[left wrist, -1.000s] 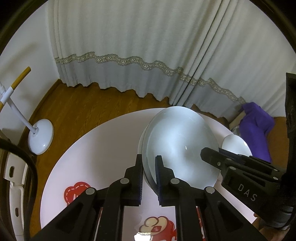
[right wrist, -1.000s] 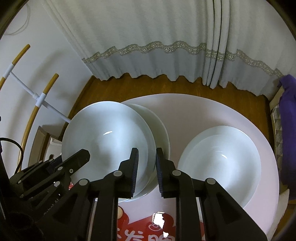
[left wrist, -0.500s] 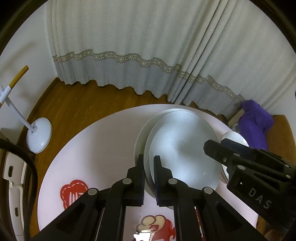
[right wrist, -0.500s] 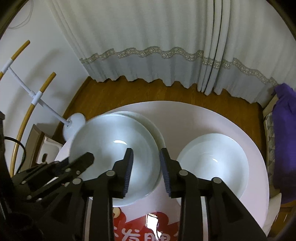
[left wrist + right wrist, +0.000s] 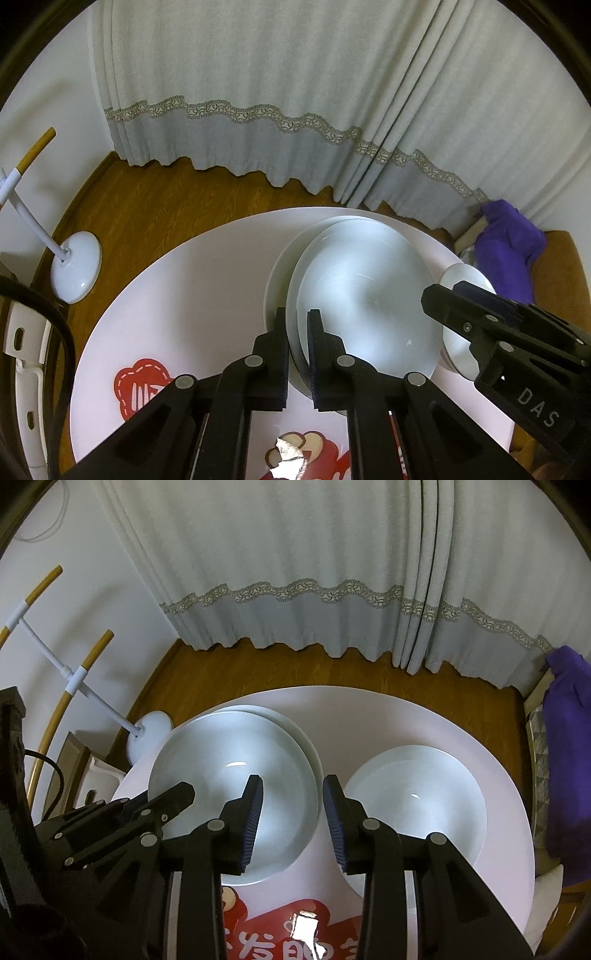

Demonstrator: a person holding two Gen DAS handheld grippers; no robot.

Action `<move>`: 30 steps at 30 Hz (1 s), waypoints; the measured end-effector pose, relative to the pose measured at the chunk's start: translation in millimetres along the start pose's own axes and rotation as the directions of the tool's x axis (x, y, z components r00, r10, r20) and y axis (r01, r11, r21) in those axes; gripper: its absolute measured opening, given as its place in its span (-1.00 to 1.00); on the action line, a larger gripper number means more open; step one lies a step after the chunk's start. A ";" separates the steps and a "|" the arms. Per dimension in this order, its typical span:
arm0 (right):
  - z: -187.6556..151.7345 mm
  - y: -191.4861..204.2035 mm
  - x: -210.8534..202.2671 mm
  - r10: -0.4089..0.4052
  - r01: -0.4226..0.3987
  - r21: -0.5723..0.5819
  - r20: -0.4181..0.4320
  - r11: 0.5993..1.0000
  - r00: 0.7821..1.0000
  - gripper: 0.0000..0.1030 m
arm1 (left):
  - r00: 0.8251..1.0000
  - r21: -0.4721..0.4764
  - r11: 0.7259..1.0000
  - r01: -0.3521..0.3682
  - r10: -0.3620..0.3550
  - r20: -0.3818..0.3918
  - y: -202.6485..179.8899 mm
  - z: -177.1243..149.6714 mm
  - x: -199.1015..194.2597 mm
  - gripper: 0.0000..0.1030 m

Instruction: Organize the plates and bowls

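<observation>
A white deep plate (image 5: 362,295) (image 5: 236,775) rests on a second white plate (image 5: 284,258) (image 5: 295,723) on the round white table (image 5: 177,302) (image 5: 406,716). My left gripper (image 5: 297,332) is shut on the near rim of the upper plate. My right gripper (image 5: 291,805) is open and empty, above the gap between the stacked plates and a white bowl (image 5: 417,805) at the right. The bowl (image 5: 458,325) shows partly behind my right gripper (image 5: 480,321) in the left wrist view.
A white stand with a round base (image 5: 75,266) (image 5: 147,731) is on the wood floor left of the table. A purple cloth (image 5: 513,240) (image 5: 569,760) lies at the right. Curtains hang behind. Red stickers (image 5: 136,384) (image 5: 295,926) mark the table's near side.
My right gripper has opened and drawn back from the plate's rim. The upper plate has been lowered onto the other plate, still held by my left gripper.
</observation>
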State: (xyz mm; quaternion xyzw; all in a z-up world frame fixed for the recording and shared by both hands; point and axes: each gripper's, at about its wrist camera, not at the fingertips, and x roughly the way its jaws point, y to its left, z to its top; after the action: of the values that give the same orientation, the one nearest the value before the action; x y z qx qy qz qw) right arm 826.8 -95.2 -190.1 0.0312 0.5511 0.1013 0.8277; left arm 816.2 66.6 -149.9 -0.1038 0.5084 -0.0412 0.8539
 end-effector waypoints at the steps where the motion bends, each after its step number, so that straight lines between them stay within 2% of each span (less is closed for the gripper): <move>1: -0.4 -0.5 -0.9 0.004 -0.004 -0.001 0.001 1.000 1.000 -0.33 | 1.000 -0.004 1.000 0.001 -0.001 -0.001 0.5 0.2 0.2 -0.90; 30: -10.1 4.2 8.5 -0.033 0.032 -0.035 -0.019 0.999 0.999 -0.31 | 1.000 0.009 1.000 -0.014 0.014 -0.018 -4.4 6.7 4.5 -0.84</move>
State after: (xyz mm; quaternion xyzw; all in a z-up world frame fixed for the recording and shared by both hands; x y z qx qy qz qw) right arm 820.1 -89.9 -201.1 0.0067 0.5579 0.0978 0.8241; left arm 824.4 62.5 -149.6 -0.0962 0.5166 -0.0384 0.8500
